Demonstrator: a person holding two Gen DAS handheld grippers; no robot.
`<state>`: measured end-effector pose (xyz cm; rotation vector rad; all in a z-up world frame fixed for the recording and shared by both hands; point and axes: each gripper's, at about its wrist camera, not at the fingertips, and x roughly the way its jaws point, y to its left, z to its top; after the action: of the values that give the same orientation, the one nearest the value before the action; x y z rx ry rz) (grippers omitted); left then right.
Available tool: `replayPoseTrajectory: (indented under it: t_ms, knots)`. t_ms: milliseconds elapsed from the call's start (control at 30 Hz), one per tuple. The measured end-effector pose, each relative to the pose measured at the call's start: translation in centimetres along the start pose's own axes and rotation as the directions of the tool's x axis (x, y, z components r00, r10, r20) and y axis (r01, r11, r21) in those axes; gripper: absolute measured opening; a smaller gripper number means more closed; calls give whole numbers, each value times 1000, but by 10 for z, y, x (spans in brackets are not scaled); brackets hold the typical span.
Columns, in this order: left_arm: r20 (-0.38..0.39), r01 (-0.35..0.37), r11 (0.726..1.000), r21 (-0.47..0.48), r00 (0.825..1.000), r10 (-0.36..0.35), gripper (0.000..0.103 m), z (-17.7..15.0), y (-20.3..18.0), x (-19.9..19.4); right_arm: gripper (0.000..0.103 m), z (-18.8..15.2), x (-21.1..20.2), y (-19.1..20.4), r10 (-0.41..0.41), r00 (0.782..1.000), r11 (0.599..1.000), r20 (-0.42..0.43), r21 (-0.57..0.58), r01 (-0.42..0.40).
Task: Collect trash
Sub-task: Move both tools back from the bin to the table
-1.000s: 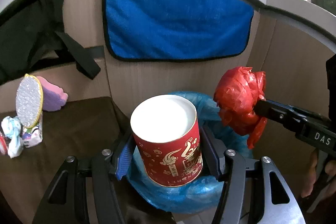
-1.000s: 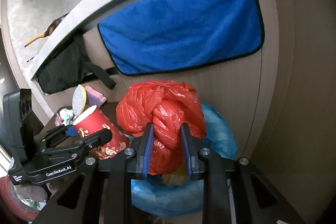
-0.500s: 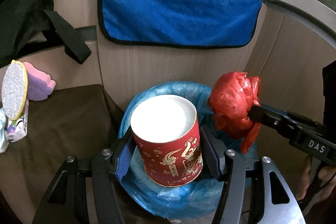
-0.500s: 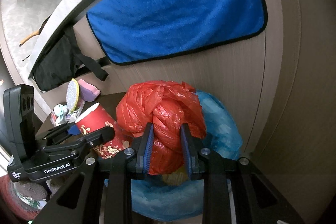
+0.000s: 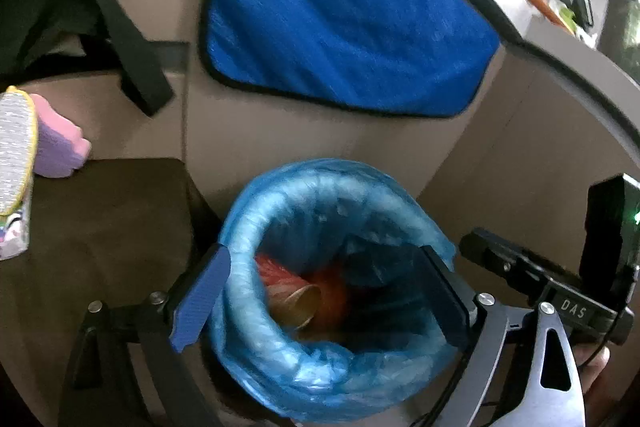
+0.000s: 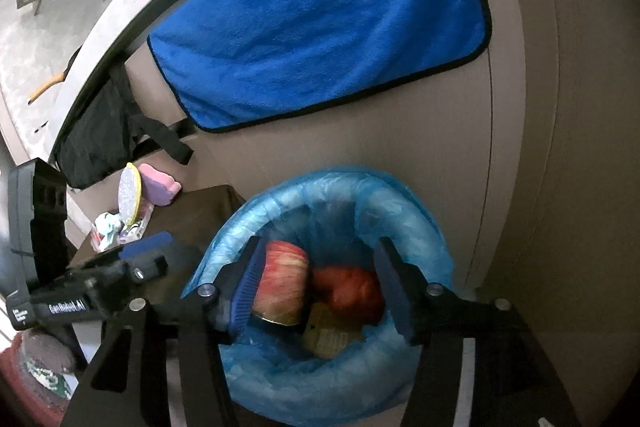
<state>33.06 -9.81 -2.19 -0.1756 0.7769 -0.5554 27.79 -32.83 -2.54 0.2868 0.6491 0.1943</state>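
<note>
Both grippers, left [image 5: 320, 291] and right [image 6: 320, 283], have just been opening and gape empty over the bin [image 6: 400, 187]; cup [image 6: 280, 283] and red bag [image 6: 348, 287] lie inside, cup at the bag's nine o'clock.

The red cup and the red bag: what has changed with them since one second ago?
Both were let go. The left gripper and right gripper have just opened their fingers, and the red cup and red bag now lie inside the blue-lined bin. The blue towel hangs as before.
</note>
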Motion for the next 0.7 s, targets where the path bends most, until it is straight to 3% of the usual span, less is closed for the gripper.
replayPoseTrajectory:
  t_ms: [200,367,467,567,700]
  knots:
    - [57,-69,998,-16,996,69,97,-1,18,-29,55,3,-6,11,8,1000,1000,3,1,-8]
    - [97,-199,980,1,975,198,99,-16,47,-62,55,4,-9,46,21,1000,998,7,-67,-20]
    - [101,-233,971,-55,966,238,99,-29,77,-85,54,3,-9,76,37,999,991,12,-131,-35]
    - [109,-284,952,-117,949,297,99,-34,112,-114,55,1,-4,110,52,999,980,11,-195,-49]
    - [161,-337,914,-225,913,376,99,-37,161,-163,55,-2,12,156,95,995,962,-23,-255,-98]
